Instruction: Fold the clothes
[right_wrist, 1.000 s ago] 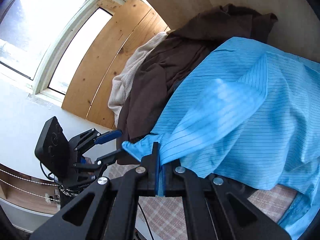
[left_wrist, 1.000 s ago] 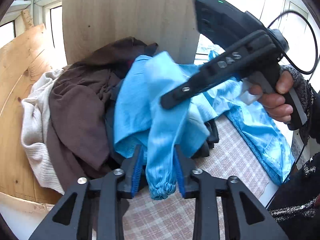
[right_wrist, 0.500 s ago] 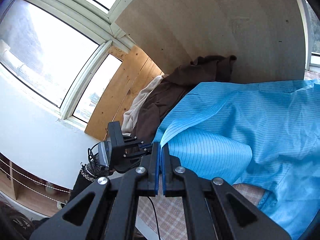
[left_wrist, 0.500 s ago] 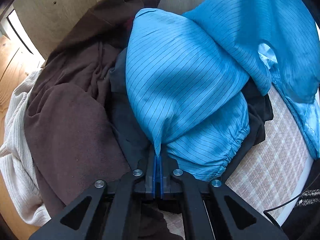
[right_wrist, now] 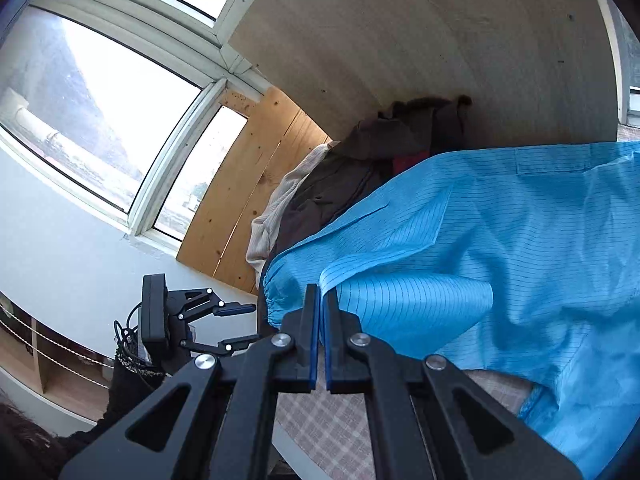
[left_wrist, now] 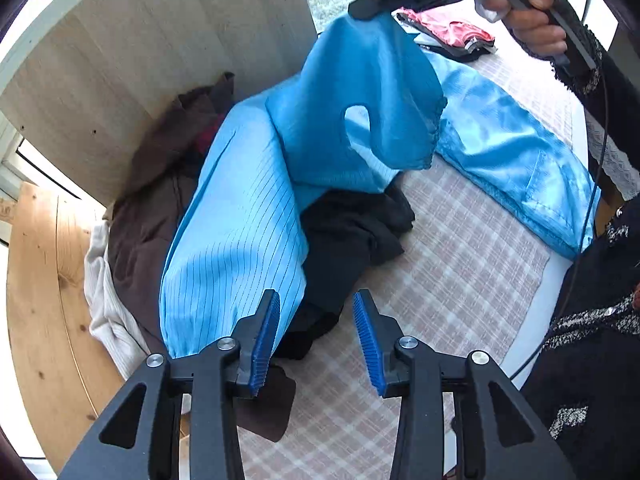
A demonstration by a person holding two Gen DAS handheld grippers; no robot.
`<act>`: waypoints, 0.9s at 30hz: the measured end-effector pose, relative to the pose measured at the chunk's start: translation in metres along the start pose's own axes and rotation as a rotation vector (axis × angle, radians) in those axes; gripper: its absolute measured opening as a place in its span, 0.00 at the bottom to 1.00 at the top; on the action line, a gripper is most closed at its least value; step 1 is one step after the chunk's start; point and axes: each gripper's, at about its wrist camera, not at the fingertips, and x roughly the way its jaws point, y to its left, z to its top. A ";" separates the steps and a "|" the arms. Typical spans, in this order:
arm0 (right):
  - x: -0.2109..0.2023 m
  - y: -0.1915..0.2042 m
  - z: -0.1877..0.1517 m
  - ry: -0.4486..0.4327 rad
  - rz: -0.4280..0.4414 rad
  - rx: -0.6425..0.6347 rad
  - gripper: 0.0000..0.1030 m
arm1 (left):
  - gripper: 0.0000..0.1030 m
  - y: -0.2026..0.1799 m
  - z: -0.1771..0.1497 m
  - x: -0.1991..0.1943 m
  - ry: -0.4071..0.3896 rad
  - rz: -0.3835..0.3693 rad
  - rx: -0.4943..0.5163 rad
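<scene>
Blue pinstriped garment (left_wrist: 236,236) hangs lifted over a heap of clothes, its upper edge pinched in the right gripper (right_wrist: 320,336), whose jaws are closed tight on the cloth. In the left wrist view that same gripper (left_wrist: 370,10) sits high at the top, gripped by a hand (left_wrist: 536,26) in a dark knitted sleeve, with the fabric draping down from it. The left gripper (left_wrist: 316,336) stands wide apart with nothing between its blue pads (left_wrist: 266,336), just beside the garment's lower elastic cuff. Under the blue cloth lie a black garment (left_wrist: 352,232), a brown garment (left_wrist: 140,220) and a cream knit (left_wrist: 106,304), all piled against a pale wooden board (left_wrist: 160,56). The pile rests on a checked cloth (left_wrist: 460,280) covering the counter.
</scene>
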 end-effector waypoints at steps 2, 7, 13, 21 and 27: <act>-0.001 -0.001 0.003 -0.002 0.012 0.016 0.02 | 0.37 0.020 -0.007 0.014 0.029 0.042 -0.051; 0.009 0.026 0.022 -0.008 0.054 0.006 0.02 | 0.35 0.074 -0.019 0.042 0.092 0.200 -0.161; 0.121 0.085 0.062 0.234 0.153 -0.043 0.07 | 0.36 0.084 -0.042 0.019 -0.012 0.170 -0.250; 0.186 0.086 0.081 0.429 0.169 -0.021 0.28 | 0.36 0.080 -0.079 0.004 -0.042 0.145 -0.338; 0.167 0.032 0.100 0.375 0.115 0.057 0.32 | 0.36 0.064 -0.072 0.019 -0.064 0.073 -0.302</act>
